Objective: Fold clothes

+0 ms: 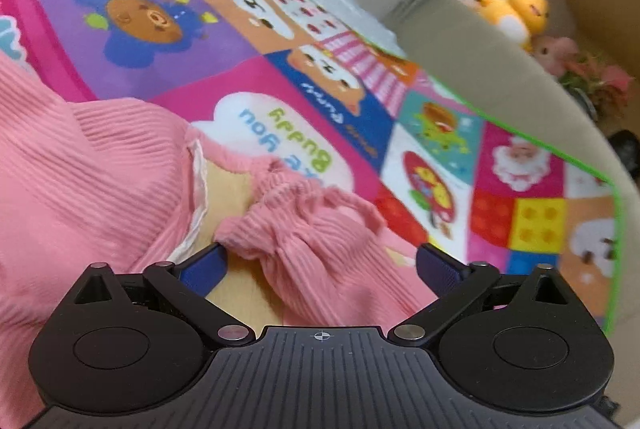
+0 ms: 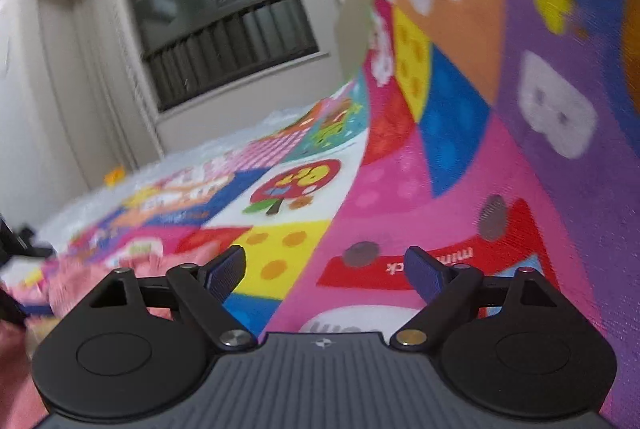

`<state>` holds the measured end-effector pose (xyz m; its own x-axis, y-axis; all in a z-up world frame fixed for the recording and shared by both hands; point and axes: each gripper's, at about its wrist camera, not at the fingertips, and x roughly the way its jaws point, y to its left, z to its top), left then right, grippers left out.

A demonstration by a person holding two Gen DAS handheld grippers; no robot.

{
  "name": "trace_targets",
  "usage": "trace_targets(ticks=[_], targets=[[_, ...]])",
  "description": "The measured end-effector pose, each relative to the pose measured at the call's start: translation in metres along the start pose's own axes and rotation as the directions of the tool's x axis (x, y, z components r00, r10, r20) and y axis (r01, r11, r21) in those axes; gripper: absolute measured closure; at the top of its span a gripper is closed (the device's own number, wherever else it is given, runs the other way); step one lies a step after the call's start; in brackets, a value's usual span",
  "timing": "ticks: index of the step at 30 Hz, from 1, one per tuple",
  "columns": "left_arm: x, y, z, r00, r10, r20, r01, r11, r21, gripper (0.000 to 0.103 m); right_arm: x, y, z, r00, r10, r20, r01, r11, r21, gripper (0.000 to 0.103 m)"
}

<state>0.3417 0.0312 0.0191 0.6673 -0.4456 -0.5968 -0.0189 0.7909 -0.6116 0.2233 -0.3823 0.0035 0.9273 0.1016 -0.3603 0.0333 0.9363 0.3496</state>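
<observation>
My left gripper [image 1: 320, 261] has its jaws wide apart, the pink ribbed garment [image 1: 100, 181] bunched between them; my right gripper [image 2: 326, 269], equally wide, shows only the cartoon mat [image 2: 460, 189] ahead.

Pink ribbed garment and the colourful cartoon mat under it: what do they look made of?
Pink ribbed garment: looks like soft rib-knit fabric, matte; fine parallel ribs run across it and the cuff end bunches limply between the open left gripper fingers. Colourful cartoon mat: probably a printed woven or plastic-coated sheet with green edge binding; the right wrist view shows a fine weave texture, though blurred.
</observation>
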Motion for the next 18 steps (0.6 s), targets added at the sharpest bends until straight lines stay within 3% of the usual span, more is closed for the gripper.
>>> trace_targets(ticks=[2, 3, 4, 5, 7, 10, 11, 13, 16, 18], targets=[[0.013, -0.007, -0.001, 1.000, 0.014, -0.016, -0.014, 0.999, 0.035, 0.050, 0.003, -0.006, 0.000, 1.000, 0.007, -0.007, -0.006, 0.999, 0.037, 0.013], [0.015, -0.013, 0.000, 1.000, 0.005, -0.018, -0.004, 0.998, 0.062, 0.058, 0.004, -0.008, -0.001, 1.000, 0.011, -0.010, -0.010, 0.999, 0.049, 0.013], [0.014, -0.020, 0.001, 1.000, -0.015, -0.005, 0.015, 0.995, 0.096, 0.078, 0.005, -0.009, -0.002, 1.000, 0.013, -0.012, -0.012, 0.998, 0.054, 0.013], [0.008, -0.029, 0.003, 0.999, -0.039, 0.021, 0.036, 0.990, 0.136, 0.085, 0.006, -0.010, -0.003, 1.000, 0.014, -0.012, -0.013, 0.998, 0.058, 0.013], [-0.016, -0.047, 0.004, 0.987, -0.123, 0.103, 0.096, 0.968, 0.231, 0.086, 0.008, -0.009, -0.004, 1.000, 0.012, -0.011, -0.012, 0.998, 0.057, 0.012], [-0.063, -0.067, -0.003, 0.939, -0.254, 0.234, 0.143, 0.903, 0.405, 0.086, 0.011, -0.008, -0.005, 1.000, 0.009, -0.012, -0.008, 0.999, 0.048, 0.010], [-0.071, -0.065, -0.008, 0.935, -0.256, 0.246, 0.132, 0.893, 0.429, 0.082, 0.012, -0.008, -0.005, 1.000, 0.009, -0.015, -0.008, 0.999, 0.046, 0.010], [-0.077, -0.051, -0.018, 0.947, -0.208, 0.244, 0.083, 0.894, 0.440, 0.078, 0.011, -0.008, -0.004, 1.000, 0.008, -0.020, -0.007, 0.999, 0.047, 0.010], [-0.059, -0.010, -0.030, 0.980, -0.020, 0.199, -0.063, 0.913, 0.403, 0.059, 0.011, -0.009, -0.004, 1.000, 0.005, -0.027, -0.004, 0.999, 0.049, 0.009], [-0.053, 0.013, -0.029, 0.984, 0.054, 0.167, -0.111, 0.929, 0.353, 0.049, 0.012, -0.009, -0.004, 1.000, 0.003, -0.030, -0.002, 0.999, 0.049, 0.007]])
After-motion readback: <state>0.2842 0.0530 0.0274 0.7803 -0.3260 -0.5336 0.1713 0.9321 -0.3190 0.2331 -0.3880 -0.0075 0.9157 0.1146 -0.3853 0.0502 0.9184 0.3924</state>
